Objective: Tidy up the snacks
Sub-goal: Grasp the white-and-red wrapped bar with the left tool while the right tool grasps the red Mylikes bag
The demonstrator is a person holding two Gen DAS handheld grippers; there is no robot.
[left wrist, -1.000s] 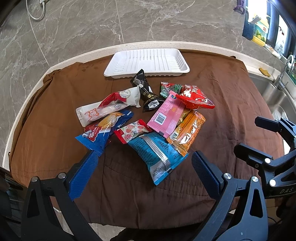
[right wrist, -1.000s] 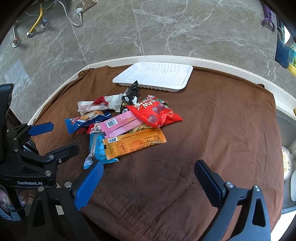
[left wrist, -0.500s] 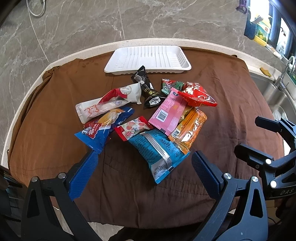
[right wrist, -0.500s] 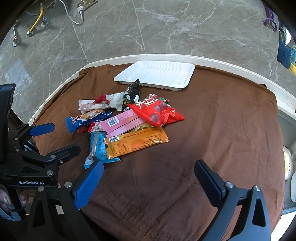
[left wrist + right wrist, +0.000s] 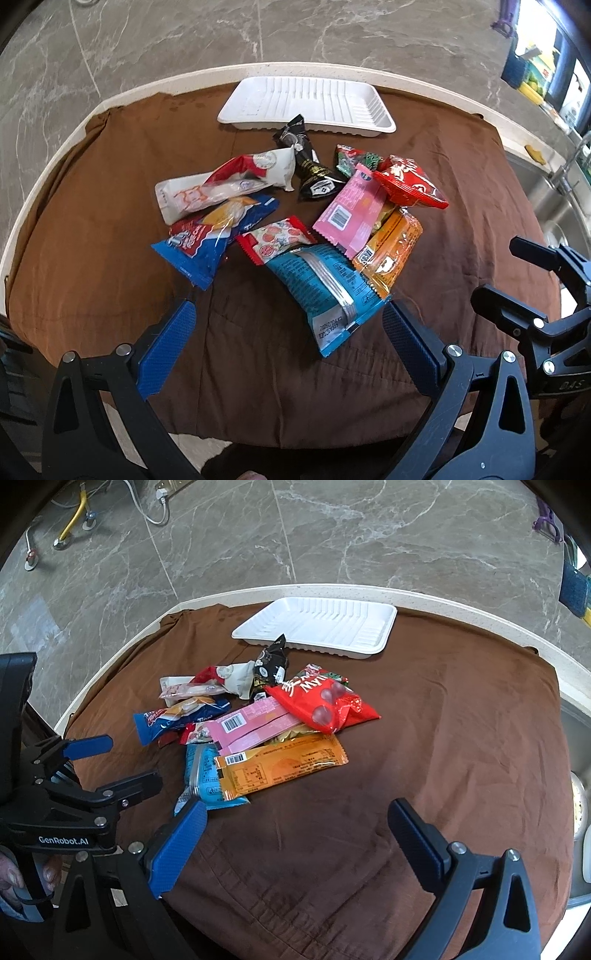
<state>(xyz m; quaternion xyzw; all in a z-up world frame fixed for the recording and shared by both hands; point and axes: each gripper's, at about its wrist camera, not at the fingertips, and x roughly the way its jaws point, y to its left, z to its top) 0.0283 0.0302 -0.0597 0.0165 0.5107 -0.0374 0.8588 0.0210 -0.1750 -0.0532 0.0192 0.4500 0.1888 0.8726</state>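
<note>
Both tongs stay spread wide, gripping nothing. The left gripper [image 5: 288,339] has eased closer to the heap, its blue pads now flanking the near end of the teal foil snack packet [image 5: 325,291]. The right gripper [image 5: 295,834] hovers over the brown cloth [image 5: 461,738], barely shifted. The snack pile lies unmoved before the white ribbed plastic tray [image 5: 306,103].

A brown cloth [image 5: 110,206] covered a round table with a pale rim [image 5: 461,603]. The floor [image 5: 369,535] was grey marble. Cables and a yellow hose [image 5: 70,524] lay on it, far back on the left. A metal sink [image 5: 554,206] with a tap [image 5: 569,166] sat just beside the table.
</note>
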